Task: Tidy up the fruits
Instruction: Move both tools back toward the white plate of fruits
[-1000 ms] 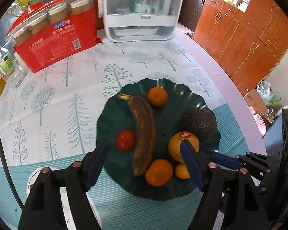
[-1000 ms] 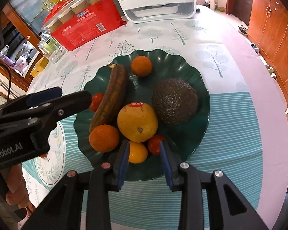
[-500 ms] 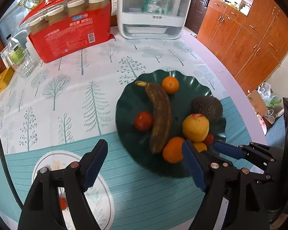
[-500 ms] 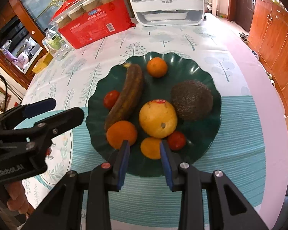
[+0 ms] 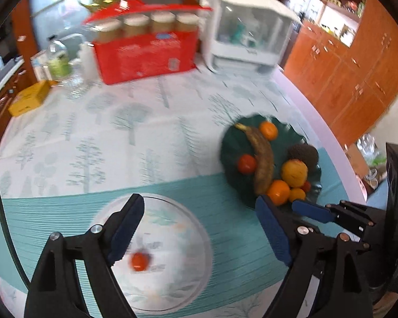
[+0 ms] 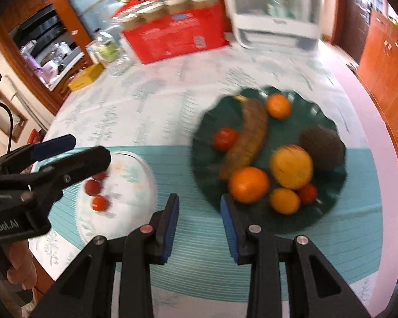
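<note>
A dark green wavy plate holds a brown banana, two oranges, a dark avocado, a yellow fruit, a small orange fruit and two tomatoes. To its left, a white plate carries three small tomatoes; the left wrist view shows only one. My left gripper hovers over the white plate with its jaws opening and nothing between them. My right gripper hangs over the teal cloth between the plates, jaws narrowly apart and empty.
At the back stand a red carton of jars, a white appliance, bottles and a yellow box. The round table's edge curves on the right, beside wooden cabinets. A hand holds the left gripper.
Both grippers have drawn back and to the left, away from the green plate. The white plate with tomatoes has come into view. The left jaws stand wider.
</note>
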Available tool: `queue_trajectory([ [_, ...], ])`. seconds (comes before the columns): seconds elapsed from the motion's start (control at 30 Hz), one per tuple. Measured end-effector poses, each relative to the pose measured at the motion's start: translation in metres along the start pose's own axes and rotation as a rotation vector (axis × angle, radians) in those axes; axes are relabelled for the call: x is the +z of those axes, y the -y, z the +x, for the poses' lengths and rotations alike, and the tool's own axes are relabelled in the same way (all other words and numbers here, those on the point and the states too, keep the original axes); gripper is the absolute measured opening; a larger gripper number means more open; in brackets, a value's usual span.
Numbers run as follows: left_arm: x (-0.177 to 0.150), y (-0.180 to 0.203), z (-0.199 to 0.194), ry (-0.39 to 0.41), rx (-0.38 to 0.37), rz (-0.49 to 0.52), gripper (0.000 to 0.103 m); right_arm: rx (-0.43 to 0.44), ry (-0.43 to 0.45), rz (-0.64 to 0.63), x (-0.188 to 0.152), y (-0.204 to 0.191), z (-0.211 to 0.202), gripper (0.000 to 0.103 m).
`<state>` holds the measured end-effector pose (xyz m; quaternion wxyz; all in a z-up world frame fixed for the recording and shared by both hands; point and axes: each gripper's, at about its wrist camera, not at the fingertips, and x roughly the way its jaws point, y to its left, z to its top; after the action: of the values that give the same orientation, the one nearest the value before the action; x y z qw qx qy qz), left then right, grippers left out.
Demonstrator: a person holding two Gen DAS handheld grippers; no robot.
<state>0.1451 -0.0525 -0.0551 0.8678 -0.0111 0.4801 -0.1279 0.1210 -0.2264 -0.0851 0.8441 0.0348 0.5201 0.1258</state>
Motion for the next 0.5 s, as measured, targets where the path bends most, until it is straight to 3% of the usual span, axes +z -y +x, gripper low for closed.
queue_trajectory([
  [0.23,-0.002,-0.063,-0.024,0.041,0.069,-0.051,0.086,0.047,-0.011,-0.066,0.005,-0.062,0.019,0.033],
  [0.5,-0.026,-0.121,-0.016,-0.01,0.116,-0.088,0.086,0.089,-0.079,-0.113,-0.008,-0.115,0.056,0.033],
])
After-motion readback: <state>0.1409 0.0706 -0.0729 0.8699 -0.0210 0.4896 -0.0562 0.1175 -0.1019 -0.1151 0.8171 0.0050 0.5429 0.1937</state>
